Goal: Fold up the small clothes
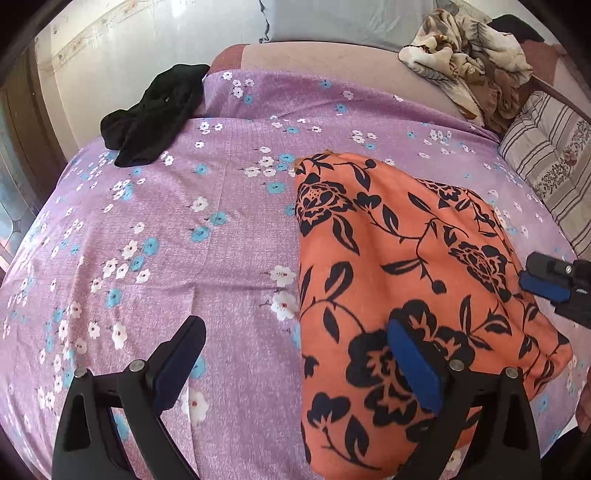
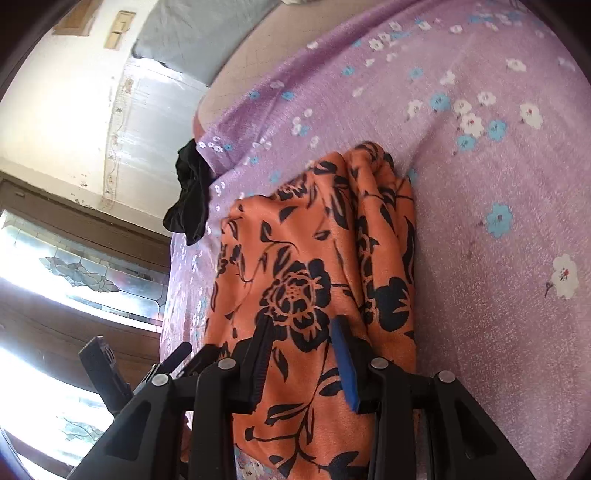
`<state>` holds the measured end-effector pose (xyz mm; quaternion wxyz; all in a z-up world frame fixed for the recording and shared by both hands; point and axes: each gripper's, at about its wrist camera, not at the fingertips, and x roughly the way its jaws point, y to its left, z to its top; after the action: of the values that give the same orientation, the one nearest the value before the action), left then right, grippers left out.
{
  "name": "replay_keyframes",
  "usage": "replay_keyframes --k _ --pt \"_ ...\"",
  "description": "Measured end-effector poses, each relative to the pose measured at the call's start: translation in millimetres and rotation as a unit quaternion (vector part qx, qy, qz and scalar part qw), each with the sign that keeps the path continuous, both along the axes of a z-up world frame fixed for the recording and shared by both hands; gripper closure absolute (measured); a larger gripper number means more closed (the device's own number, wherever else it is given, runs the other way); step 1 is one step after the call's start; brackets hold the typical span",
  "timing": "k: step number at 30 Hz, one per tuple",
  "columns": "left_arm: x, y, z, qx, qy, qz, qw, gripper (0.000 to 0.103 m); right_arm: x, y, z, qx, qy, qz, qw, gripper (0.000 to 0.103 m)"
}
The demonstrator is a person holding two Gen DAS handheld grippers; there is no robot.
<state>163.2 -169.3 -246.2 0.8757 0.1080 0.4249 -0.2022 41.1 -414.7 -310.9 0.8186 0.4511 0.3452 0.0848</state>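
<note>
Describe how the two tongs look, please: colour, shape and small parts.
Both tongs, left and right, are black plastic with two flat fingers. Each finger carries a blue pad on its inner face. Round silver pins sit at the joints, above triangular black arms with cut-outs. No cables or markings show.

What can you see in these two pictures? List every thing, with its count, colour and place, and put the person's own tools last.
orange garment: one, orange with black flowers, folded on the bed, right of centre
black garment: one, black, crumpled at the bed's far left edge
bedsheet: one, purple with white and blue flowers, covering the bed
patterned cloth: one heap, cream and brown, far right corner
striped cushion: one, beige with stripes, right edge
grey pillow: one, grey, bed's far end
left tool: one, black with blue pads, open, empty
right tool: one, black, over the orange garment's edge
</note>
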Motion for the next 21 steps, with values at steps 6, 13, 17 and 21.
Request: replay_keyframes --k 6,13,17,21 --pt "-2 1 -21 0.001 -0.006 -0.024 0.9997 0.0 8 30 -8 -0.075 0.036 0.056 0.995 0.045" --pt "-5 -2 -7 0.004 -0.043 -0.031 0.9986 0.0 -4 11 -2 -0.034 0.015 0.033 0.999 0.045" --pt "-3 -3 4 0.001 -0.071 -0.034 0.9969 0.0 -14 -6 6 -0.048 0.001 -0.007 0.999 0.044" --pt "4 -5 7 0.001 -0.071 -0.039 0.9967 0.0 -18 -24 0 -0.036 0.016 -0.038 0.999 0.043"
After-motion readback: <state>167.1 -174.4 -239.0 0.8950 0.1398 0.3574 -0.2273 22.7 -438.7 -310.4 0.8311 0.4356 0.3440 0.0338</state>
